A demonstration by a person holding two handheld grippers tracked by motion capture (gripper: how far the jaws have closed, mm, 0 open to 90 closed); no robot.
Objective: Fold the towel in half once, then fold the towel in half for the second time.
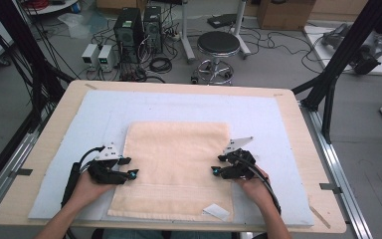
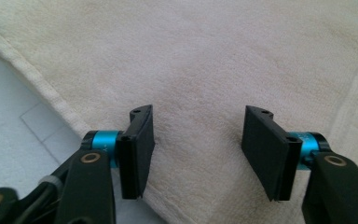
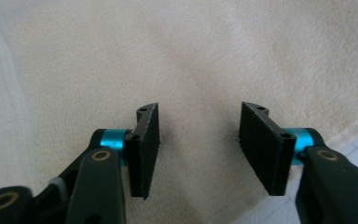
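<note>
A cream towel [image 1: 174, 169] lies flat on the pale blue mat [image 1: 278, 124], in the middle of the table [image 1: 303, 149] and a bit toward the near side. It looks folded, with a small white tag [image 1: 216, 211] at its near right corner.

The person holds the left gripper [image 1: 130, 168] at the towel's left edge and the right gripper [image 1: 218, 165] at its right edge. Both point inward, toward each other. In the left gripper view, the left gripper [image 2: 196, 144] has its jaws apart with only flat cloth between them. Nothing is pinched. In the right gripper view, the right gripper [image 3: 198, 142] is the same: jaws apart, holding nothing, with the towel lying under them.

What could go wrong? The towel is soft and lies very flat. If the jaws close too high, they may snap on air and catch no cloth. If they push down hard first, they may bunch the towel or drag it across the mat. If the towel has two layers here, a jaw may grab just the top one, and the fold would come out crooked. One side could also catch before the other. Then the towel would twist when it is lifted, and the edges would not line up.
</note>
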